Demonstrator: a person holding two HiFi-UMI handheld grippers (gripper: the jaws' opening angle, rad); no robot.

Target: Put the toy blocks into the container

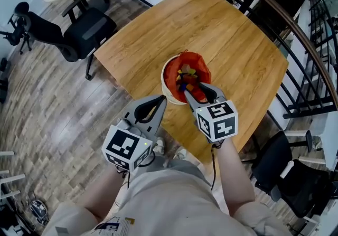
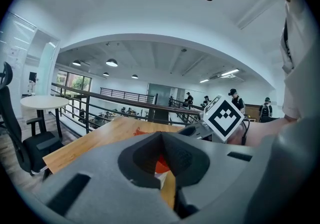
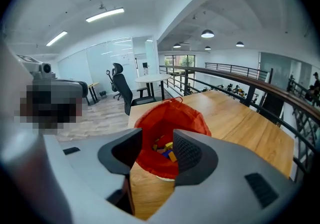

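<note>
Holding toy blocks (image 1: 186, 76), container (image 1: 165, 83) faces right gripper (image 1: 194, 90), open, left gripper (image 1: 157, 102), closed, both empty.

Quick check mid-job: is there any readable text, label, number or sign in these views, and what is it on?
No words or numbers can be read.
On the left marker cube and right marker cube: black-and-white square patterns only, no lettering.
On the printed sheet at the person's chest: too small to read.
On the container: no print shows.
</note>
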